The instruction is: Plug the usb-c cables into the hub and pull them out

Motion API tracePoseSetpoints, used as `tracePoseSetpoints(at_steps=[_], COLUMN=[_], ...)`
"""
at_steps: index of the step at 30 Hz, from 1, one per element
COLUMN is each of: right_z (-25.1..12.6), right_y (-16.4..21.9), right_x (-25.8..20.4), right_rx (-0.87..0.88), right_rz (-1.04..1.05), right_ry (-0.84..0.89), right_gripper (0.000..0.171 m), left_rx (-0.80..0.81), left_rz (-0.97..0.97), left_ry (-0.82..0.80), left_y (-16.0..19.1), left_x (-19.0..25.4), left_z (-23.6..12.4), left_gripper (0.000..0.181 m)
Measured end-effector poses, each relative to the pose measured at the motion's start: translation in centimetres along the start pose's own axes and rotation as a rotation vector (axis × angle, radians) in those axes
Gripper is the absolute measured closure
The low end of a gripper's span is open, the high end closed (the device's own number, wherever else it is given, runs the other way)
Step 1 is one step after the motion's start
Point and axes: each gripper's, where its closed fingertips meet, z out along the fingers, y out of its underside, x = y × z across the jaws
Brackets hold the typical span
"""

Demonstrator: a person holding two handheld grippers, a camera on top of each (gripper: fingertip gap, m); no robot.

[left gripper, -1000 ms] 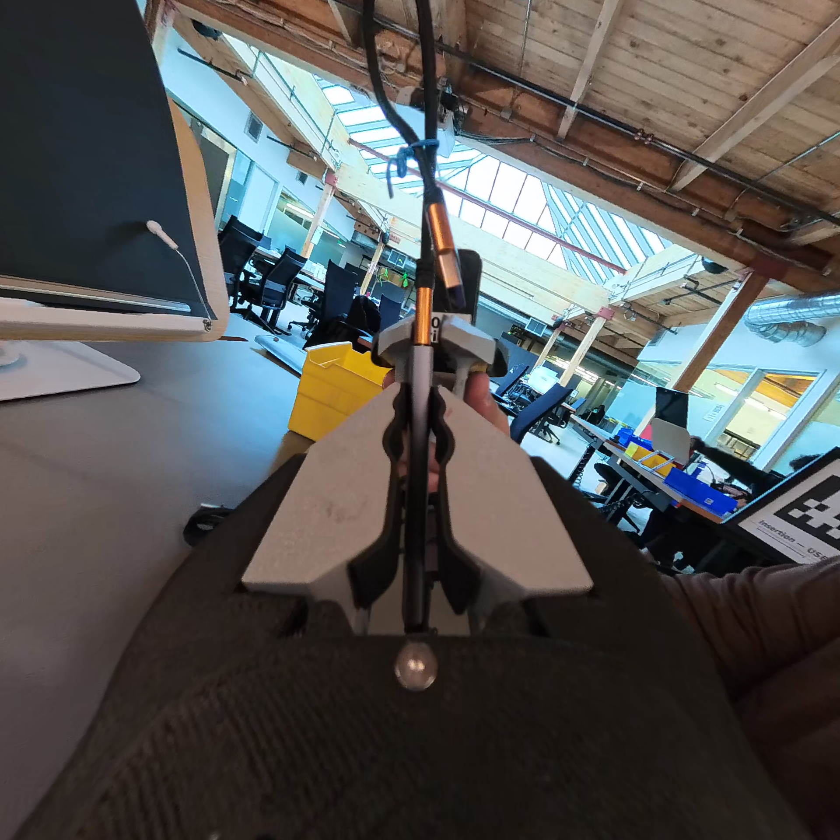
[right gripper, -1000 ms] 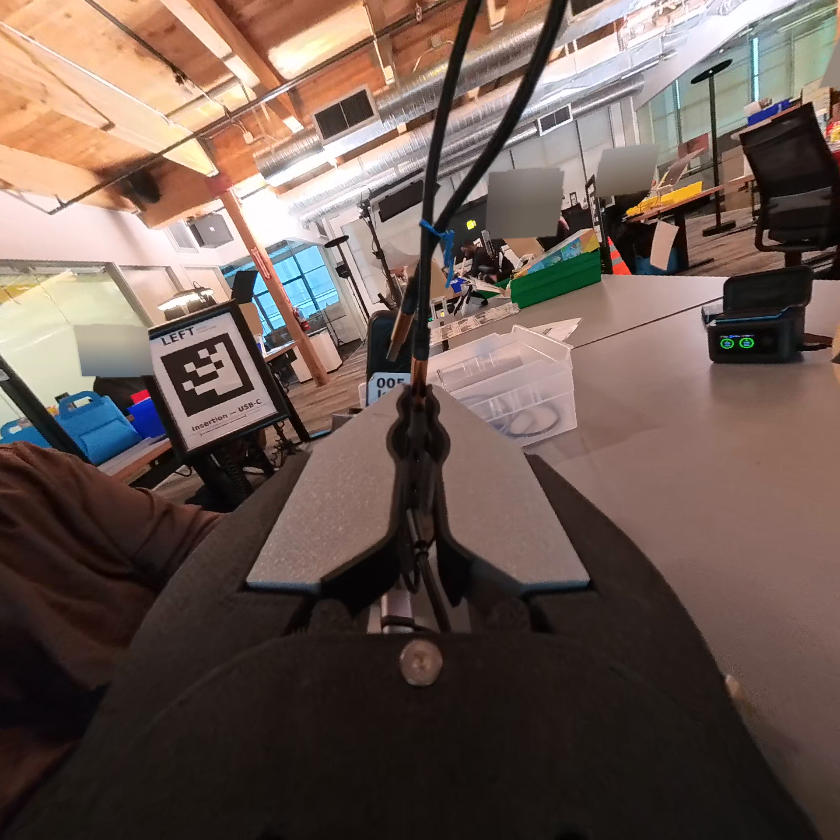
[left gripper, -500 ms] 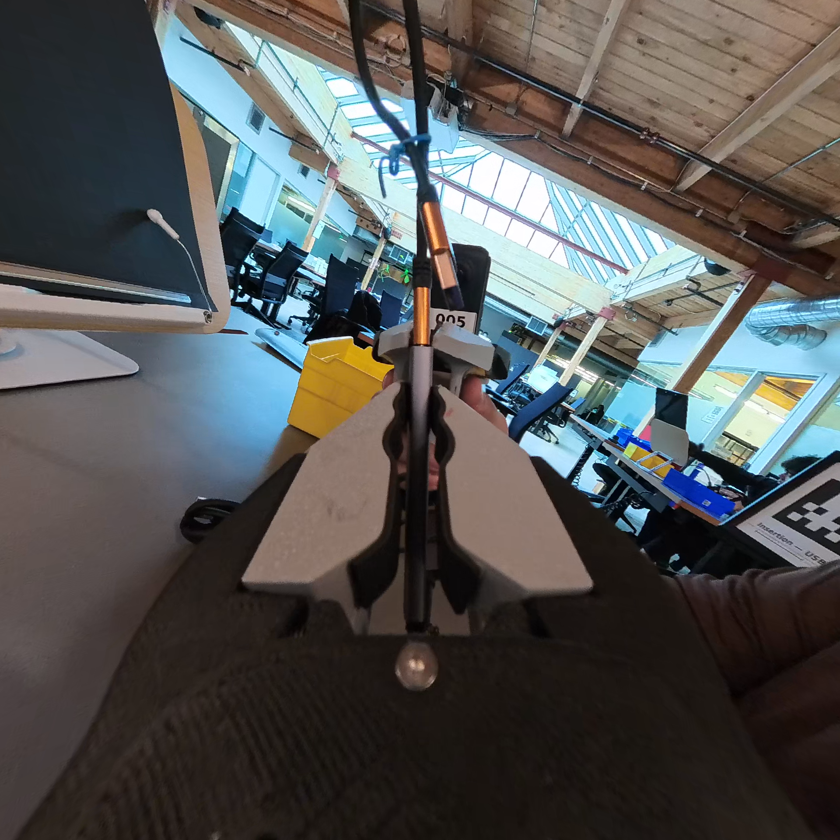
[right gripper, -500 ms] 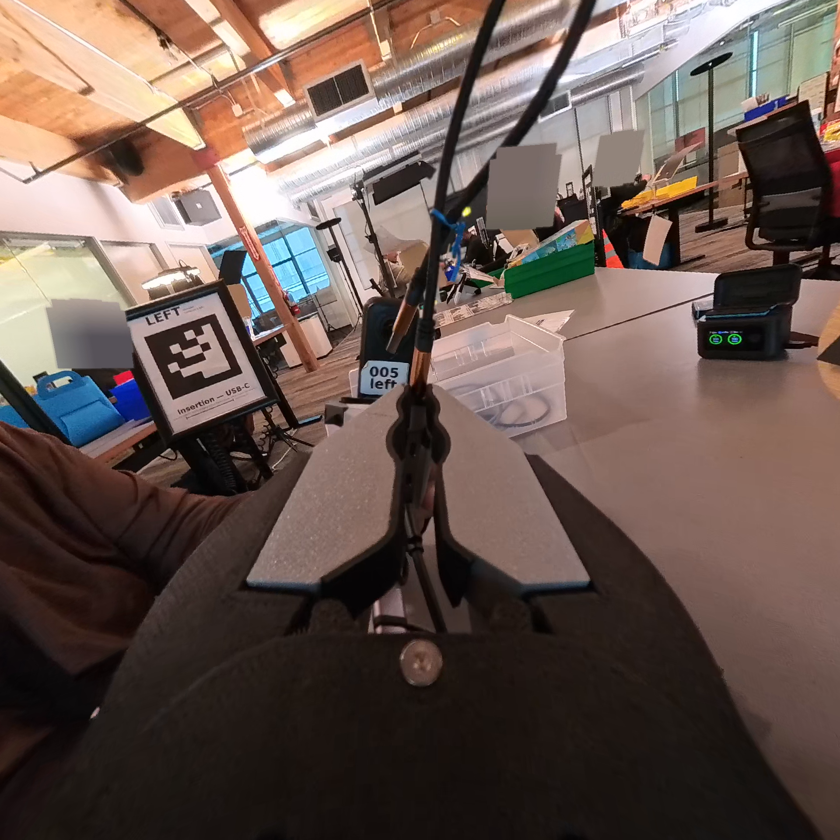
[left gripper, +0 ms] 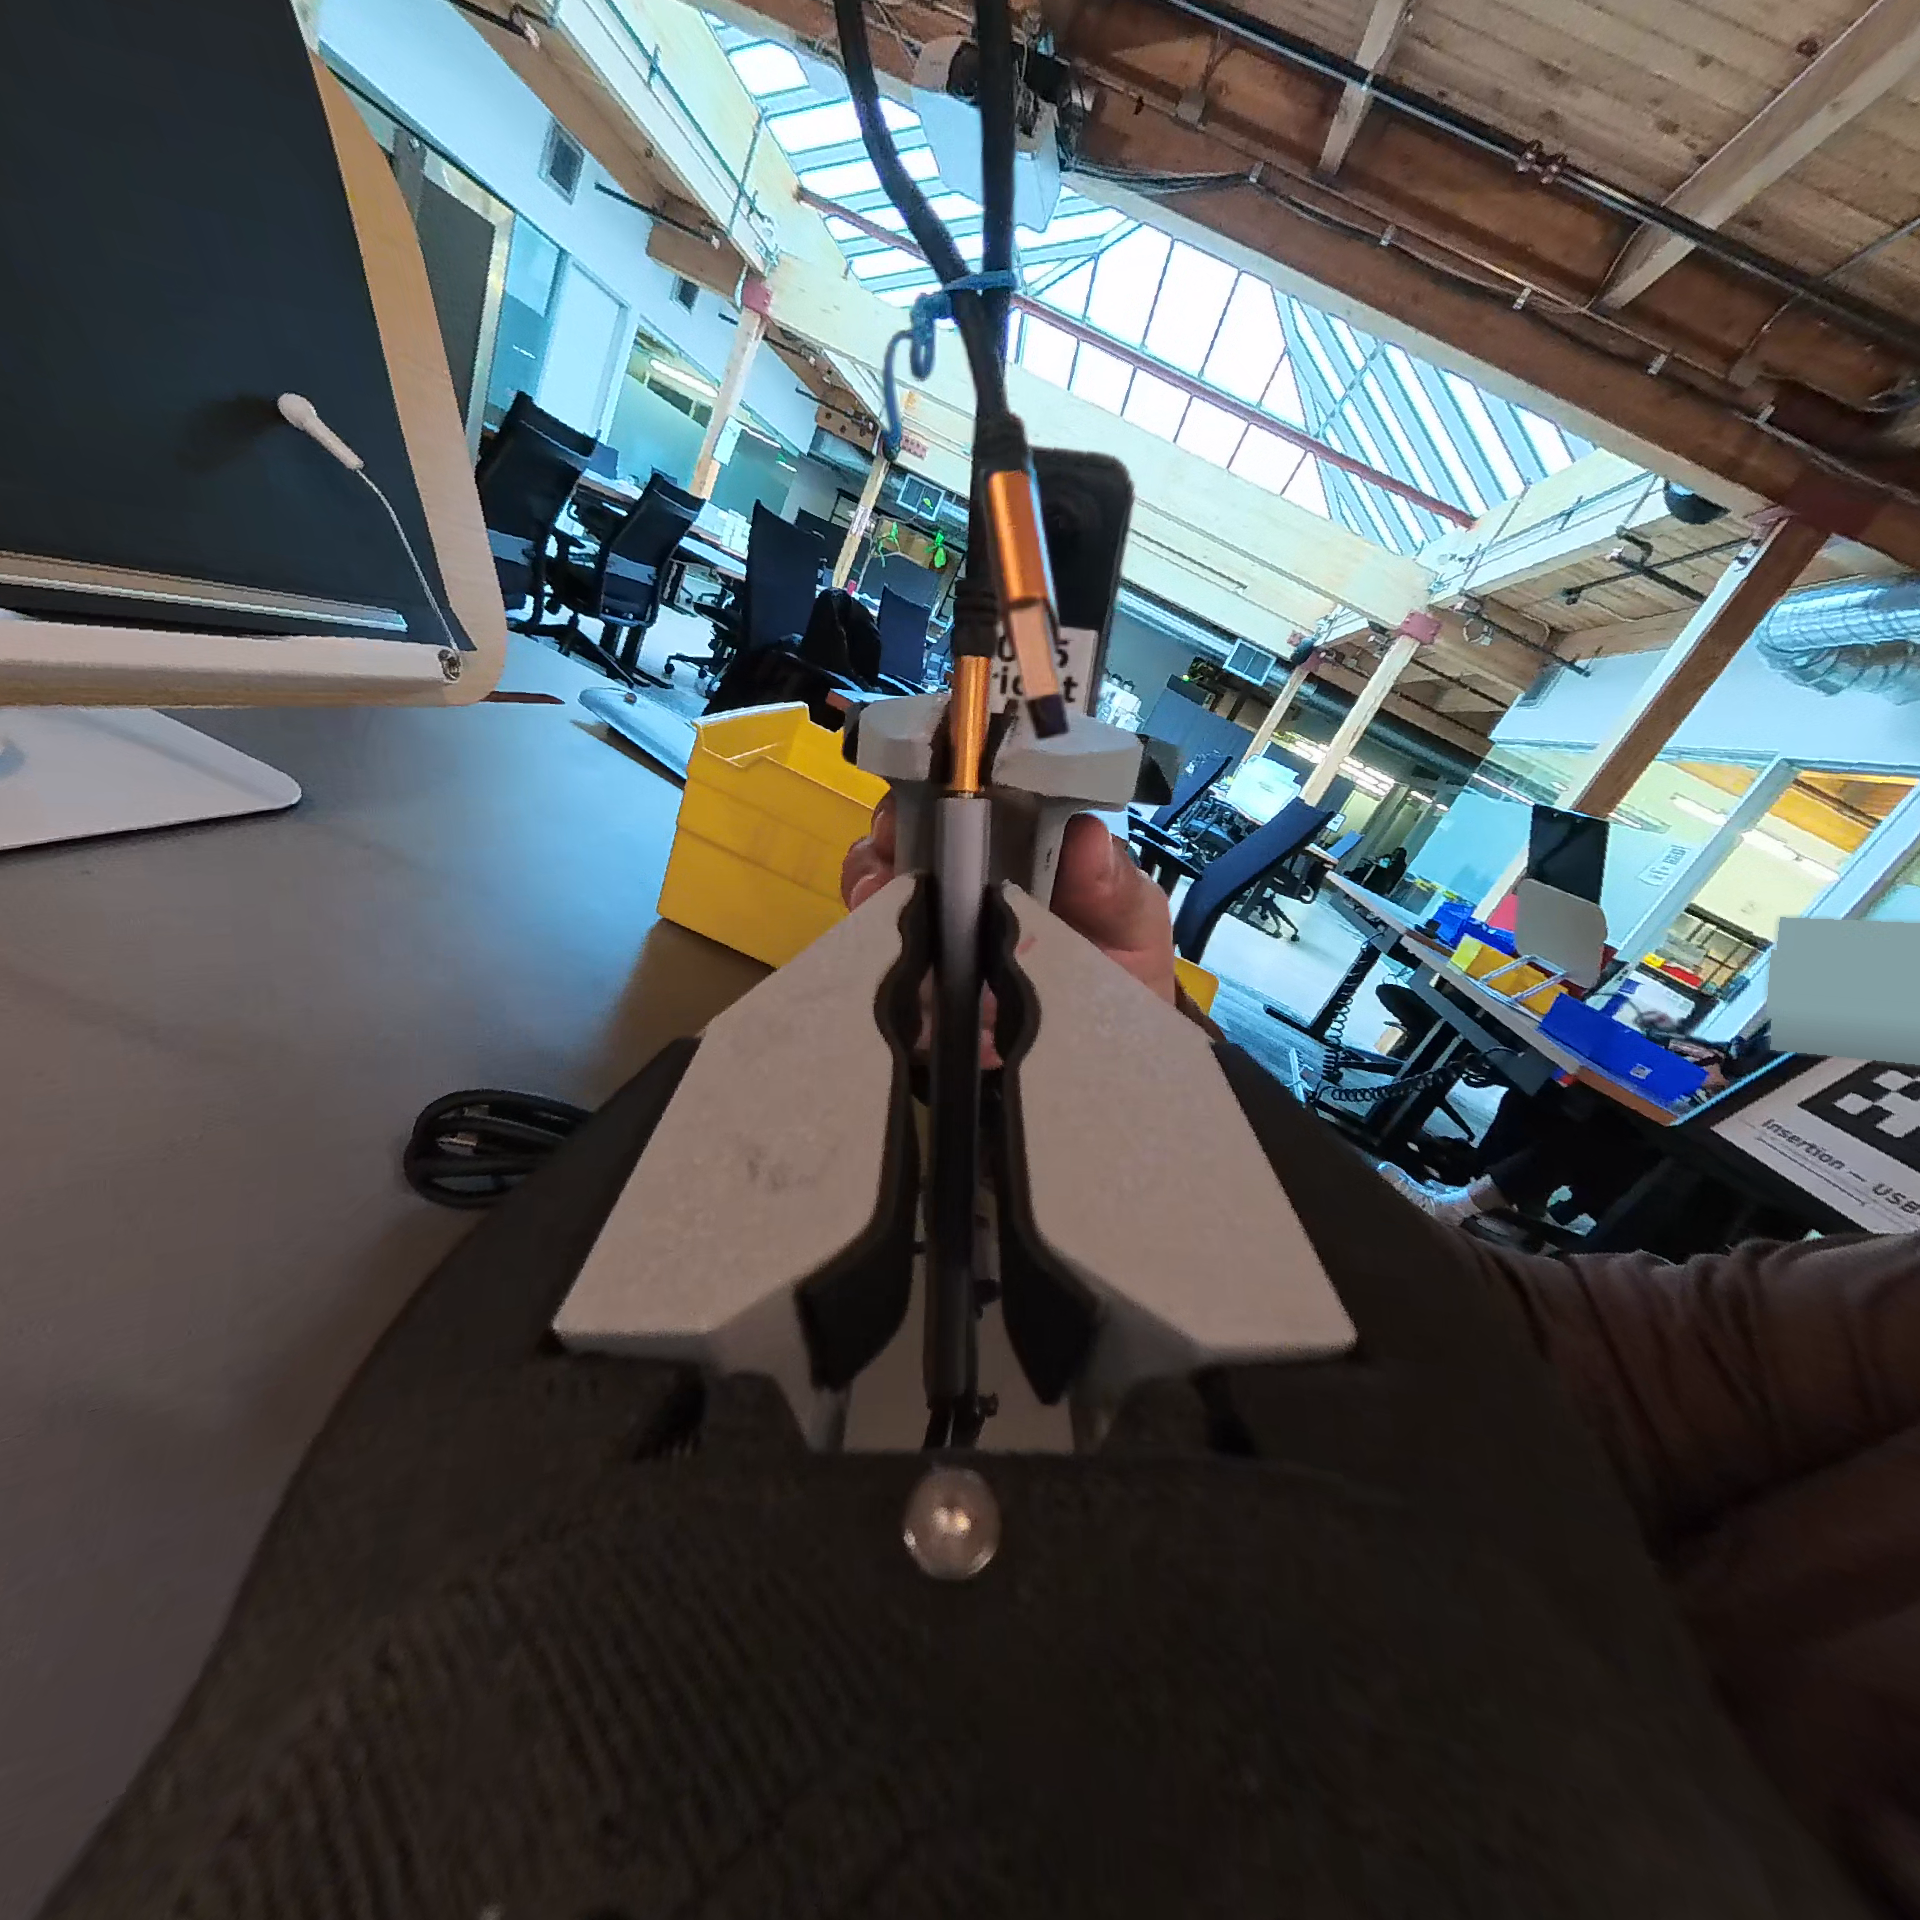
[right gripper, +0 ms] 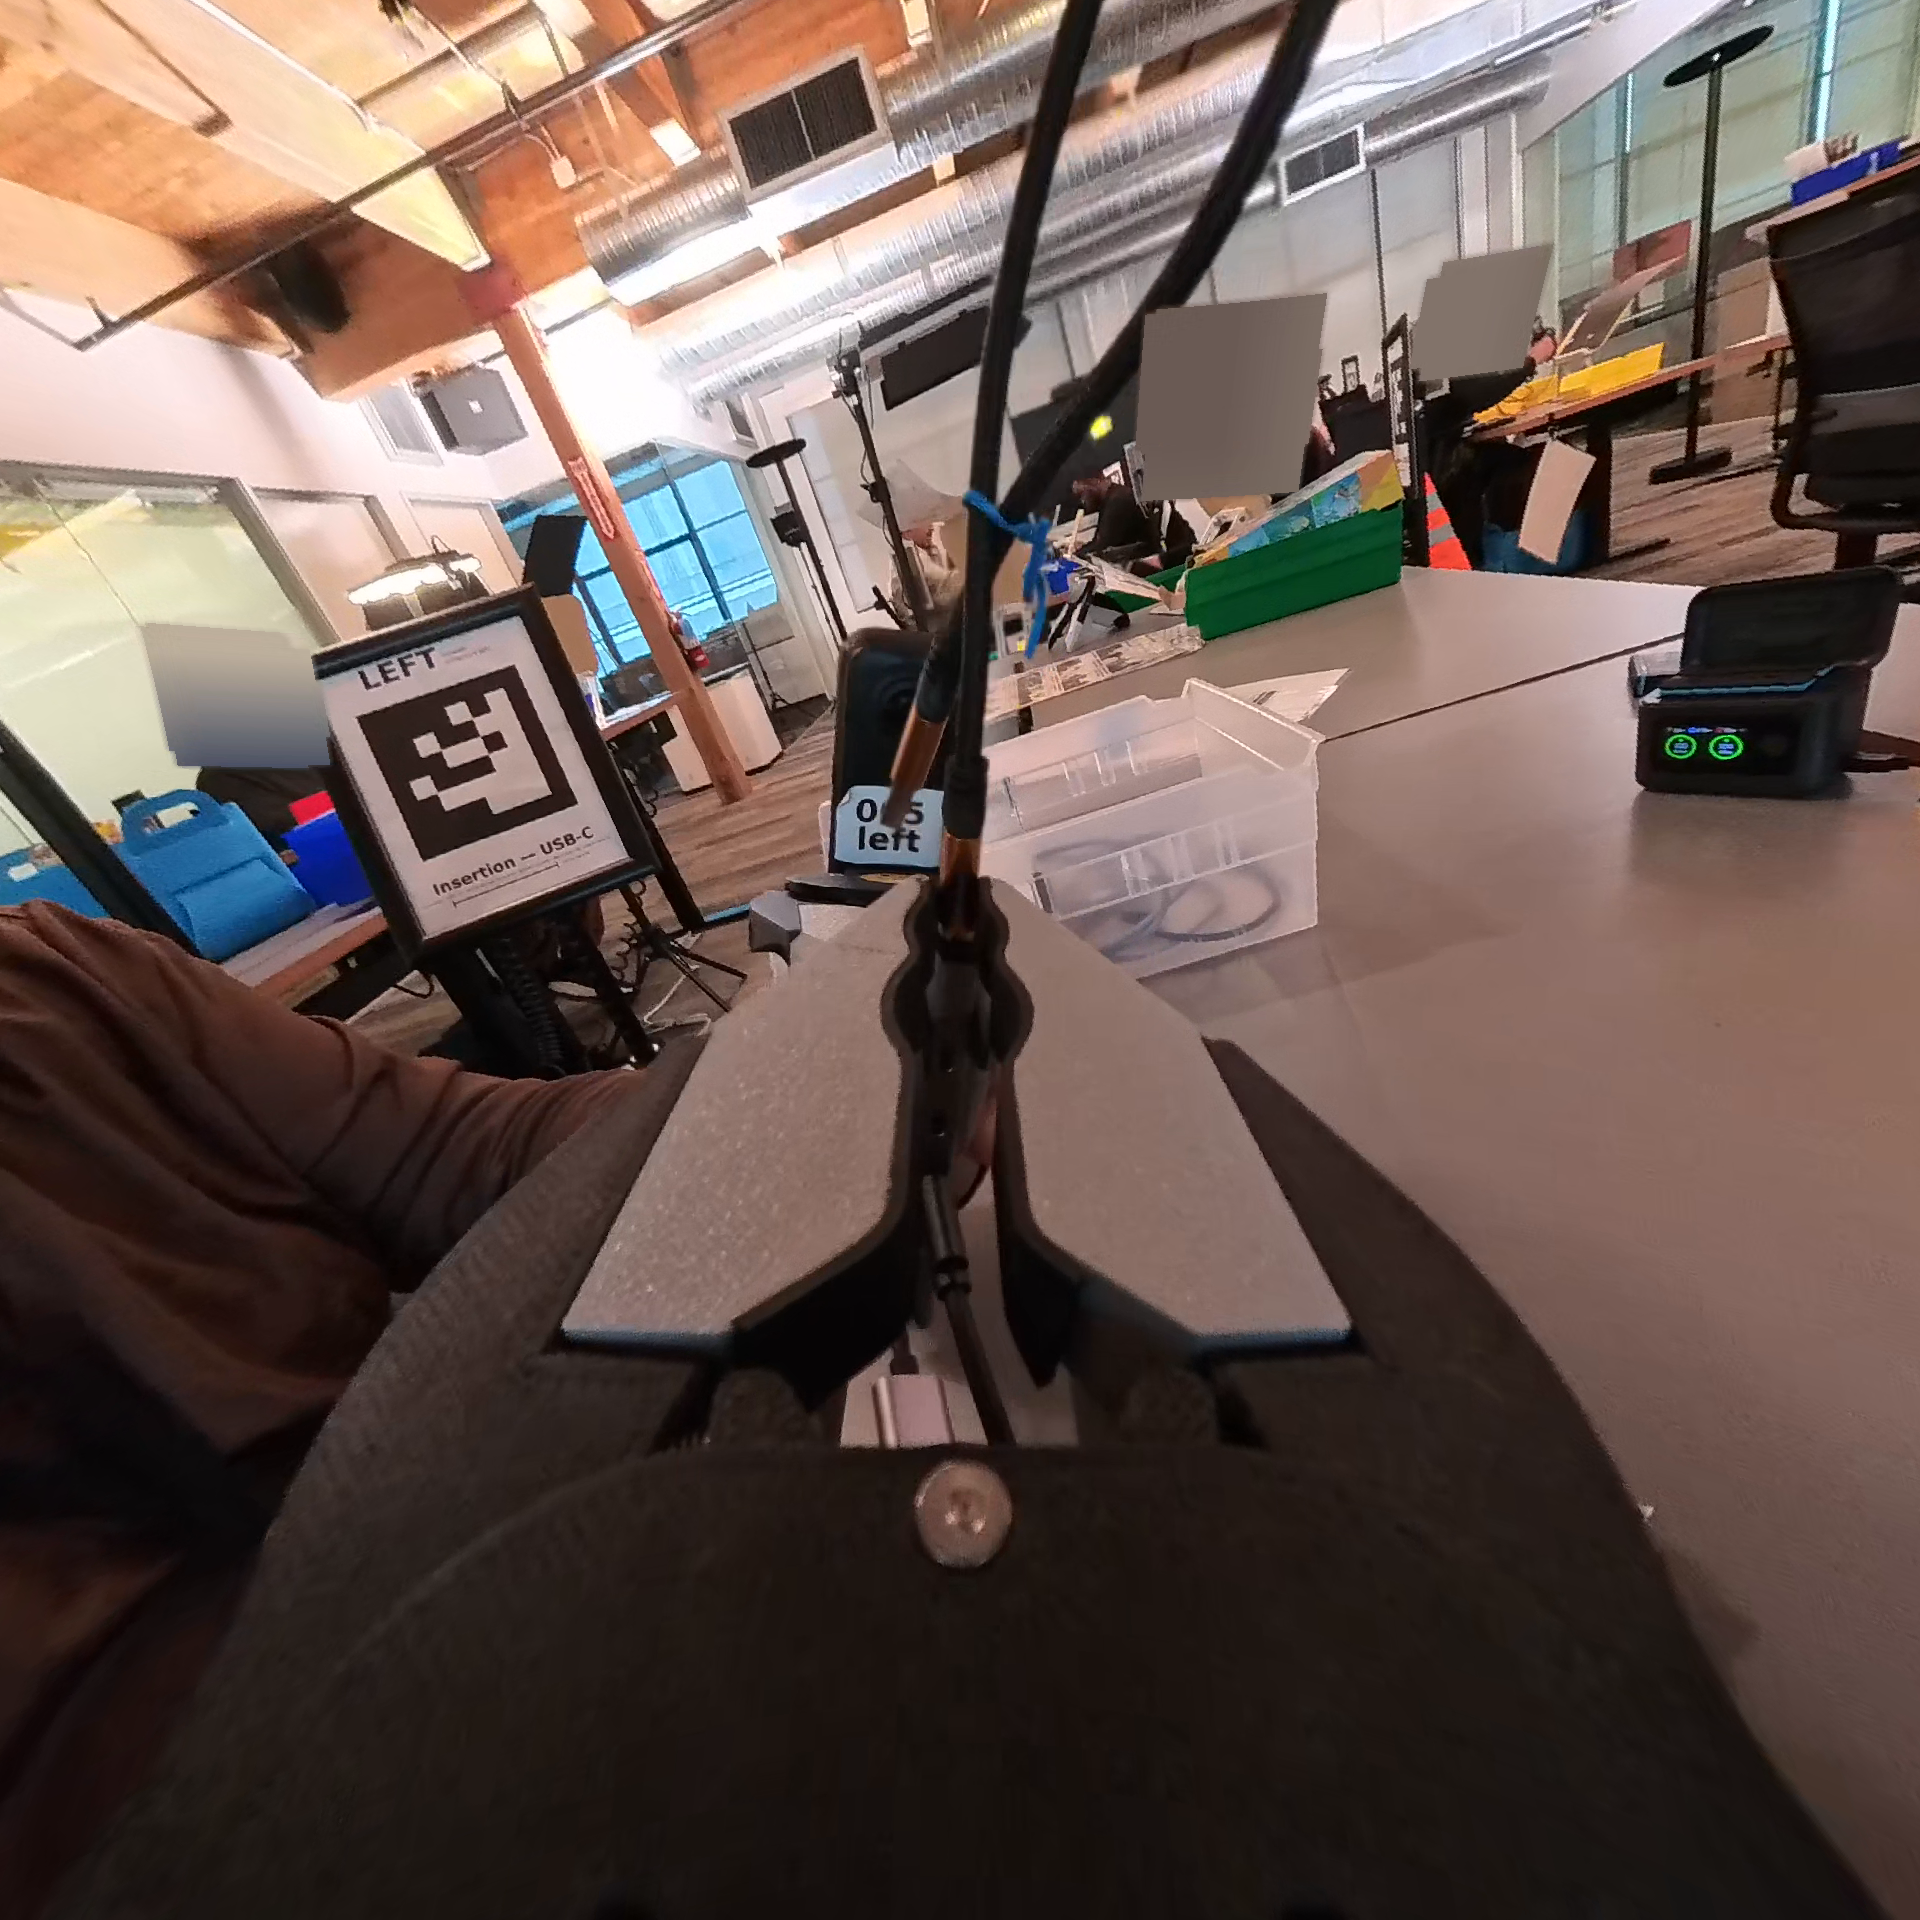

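- The left gripper [left gripper: 961, 935] points up and away from the table, its two grey fingers [left gripper: 790, 1122] pressed nearly together on a slim grey hub [left gripper: 958, 883] held edge-on between them.
- An orange-sleeved usb-c plug [left gripper: 971, 717] stands at 12 o'clock from the fingertips, seated in the top edge of the hub, its black cable [left gripper: 992, 208] rising out of the top of the view.
- A second orange plug [left gripper: 1023, 582] hangs free just beside the first, toward 1 o'clock, its metal tip bare; a blue tie [left gripper: 961, 296] binds the two cables together higher up.
- The right gripper [right gripper: 956, 914] faces the left one, its fingers closed to a narrow slit around the plugged cable's connector [right gripper: 958, 852].
- In the left view a person's hand [left gripper: 1117, 904] grips the grey handle of the facing tool.
- At 10 o'clock of the left gripper a yellow bin [left gripper: 764, 821] sits on the grey table [left gripper: 260, 987], and a coiled black cable [left gripper: 478, 1143] lies at 9 o'clock.
- In the right view a clear plastic box [right gripper: 1153, 821] sits on the table at 1 o'clock, a small black device with green lights [right gripper: 1756, 717] at 2 o'clock, and a framed marker sign [right gripper: 473, 769] at 10 o'clock.
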Motion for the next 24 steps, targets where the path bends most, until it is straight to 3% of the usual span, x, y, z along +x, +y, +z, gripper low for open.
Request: tracePoseSetpoints(at_steps=[16, 24], right_z=[-0.32, -0.57], right_y=[-0.11, 0.61], right_x=[-0.05, 0.31], right_rx=[0.009, -0.070], right_rz=[-0.001, -0.090], right_ry=[-0.012, 0.057], right_gripper=[0.168, 0.168], left_rx=[0.025, -0.021], left_rz=[-0.017, 0.012], left_ry=[0.018, -0.018], left_y=[-0.48, 0.34], left_x=[0.14, -0.33], left_z=[-0.25, -0.01], left_gripper=[0.174, 0.174])
